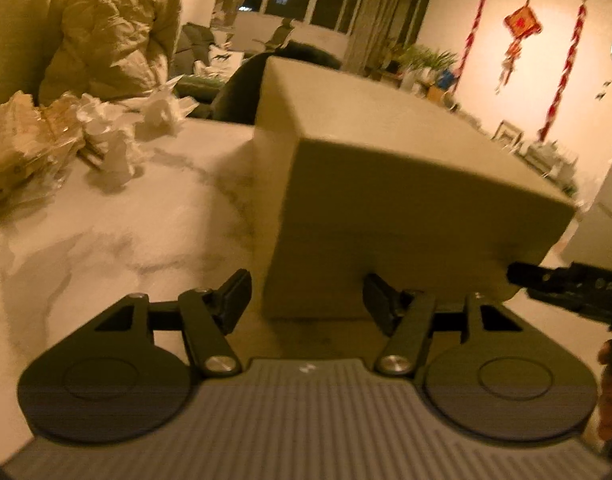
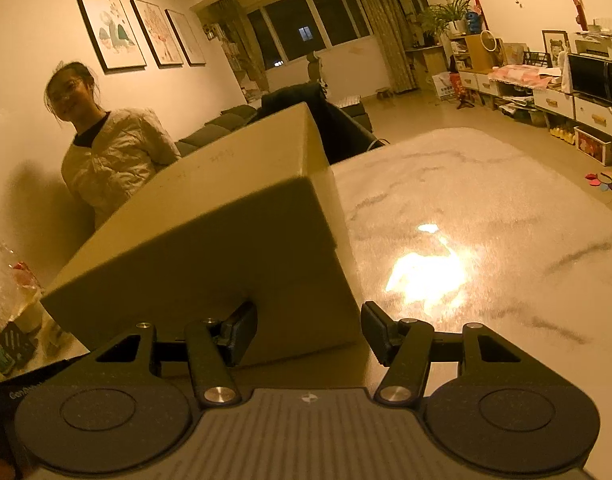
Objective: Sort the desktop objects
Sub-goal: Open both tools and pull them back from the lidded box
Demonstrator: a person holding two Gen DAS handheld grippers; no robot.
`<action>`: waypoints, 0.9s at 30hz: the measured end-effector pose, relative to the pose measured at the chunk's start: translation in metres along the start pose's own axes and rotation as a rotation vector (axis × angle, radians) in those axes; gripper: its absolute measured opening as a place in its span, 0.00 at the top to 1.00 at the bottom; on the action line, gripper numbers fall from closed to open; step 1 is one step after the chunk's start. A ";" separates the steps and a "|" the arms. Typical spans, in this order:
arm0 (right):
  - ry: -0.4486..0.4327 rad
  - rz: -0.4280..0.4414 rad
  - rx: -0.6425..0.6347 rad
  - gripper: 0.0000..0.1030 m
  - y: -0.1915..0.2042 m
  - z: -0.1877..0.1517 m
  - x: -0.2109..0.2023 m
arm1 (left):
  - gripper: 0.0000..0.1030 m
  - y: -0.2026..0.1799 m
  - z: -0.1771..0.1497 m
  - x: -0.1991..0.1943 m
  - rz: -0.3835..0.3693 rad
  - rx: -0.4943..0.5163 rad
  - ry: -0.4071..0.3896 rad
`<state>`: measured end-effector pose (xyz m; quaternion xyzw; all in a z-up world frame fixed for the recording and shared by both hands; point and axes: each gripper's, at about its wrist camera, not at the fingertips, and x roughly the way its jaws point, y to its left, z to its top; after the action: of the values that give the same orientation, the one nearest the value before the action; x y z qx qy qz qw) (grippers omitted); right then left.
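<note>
Left wrist view: cardboard box (image 1: 385, 184) resting on the marble table (image 1: 126, 216), near wall between spread left gripper (image 1: 306, 300) jaws. Right gripper (image 2: 307, 330) likewise spread, straddling its corner. Probably light, stiff, crushable; best gripped at wall edges.

Everything's under a yellow cast. Box (image 1: 405, 184) in front of me is plain beige-tan cardboard, no print, a faint scribble on its top in the right view. Table (image 2: 485, 216) is white marble with grey veining and a bright glare patch. My left gripper (image 1: 307, 300) and right gripper (image 2: 309, 330) are matte black with silver pivot screws over a grey ribbed body. Crumpled wrappers (image 1: 106, 140) look white and tan.
</note>
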<state>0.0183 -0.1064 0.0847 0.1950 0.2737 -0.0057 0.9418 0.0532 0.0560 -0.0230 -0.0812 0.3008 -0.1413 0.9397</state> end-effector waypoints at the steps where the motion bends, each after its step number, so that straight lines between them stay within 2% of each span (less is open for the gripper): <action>1: 0.002 -0.001 -0.003 0.40 0.002 -0.001 0.000 | 0.41 0.000 -0.001 0.000 0.012 -0.003 0.009; 9: 0.010 -0.025 -0.034 0.40 0.012 -0.015 -0.003 | 0.39 -0.009 -0.013 -0.006 0.131 0.042 0.034; 14: 0.012 -0.082 -0.112 0.38 0.021 -0.031 -0.002 | 0.31 -0.018 -0.022 -0.013 0.176 0.067 0.021; 22: 0.032 -0.092 -0.161 0.29 0.028 -0.045 -0.002 | 0.14 -0.030 -0.028 -0.012 0.235 0.071 0.037; 27: 0.046 -0.118 -0.188 0.21 0.035 -0.048 0.000 | 0.10 -0.039 -0.029 -0.007 0.275 0.105 0.053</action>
<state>-0.0026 -0.0565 0.0598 0.0894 0.3055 -0.0308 0.9475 0.0220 0.0191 -0.0332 0.0139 0.3259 -0.0288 0.9449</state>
